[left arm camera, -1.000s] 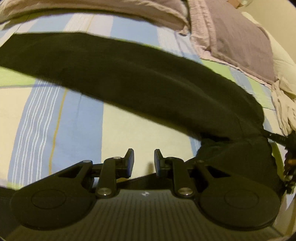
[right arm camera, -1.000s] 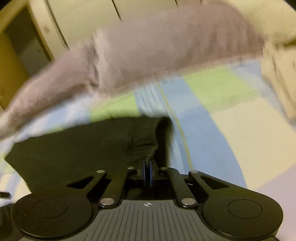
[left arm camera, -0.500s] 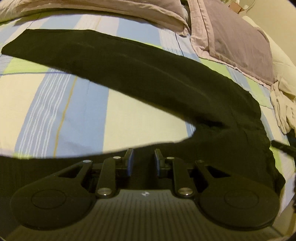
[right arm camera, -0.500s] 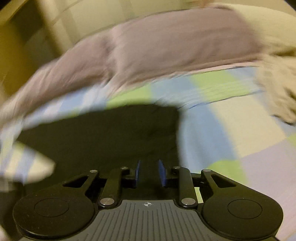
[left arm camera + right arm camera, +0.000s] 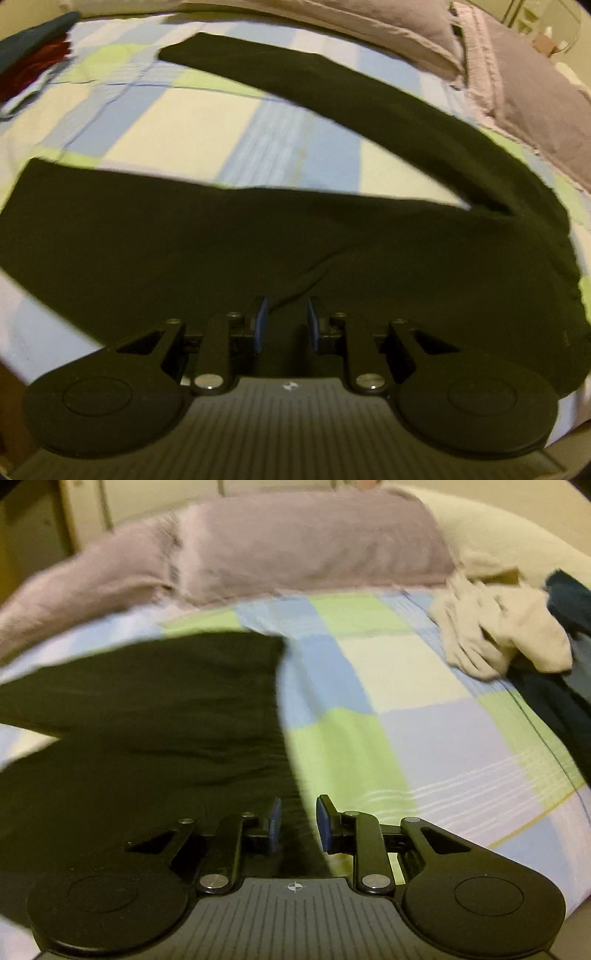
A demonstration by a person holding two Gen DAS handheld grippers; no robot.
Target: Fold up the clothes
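A pair of black trousers lies spread on the checked bed sheet. One leg runs to the far left and the other crosses just in front of my left gripper. That gripper hovers over the dark cloth, open, with nothing pinched between its blue pads. In the right wrist view the trousers fill the left half. My right gripper stands open above their right-hand edge. The cloth lies below its pads, not gripped.
Mauve pillows line the head of the bed. A crumpled cream garment and dark blue clothes lie at the right. Red and dark clothes sit at the far left. Bare sheet shows right of the trousers.
My right gripper was shut on the trousers' edge and has opened and let go, drawing back and up. My left gripper moved over the near leg, staying open.
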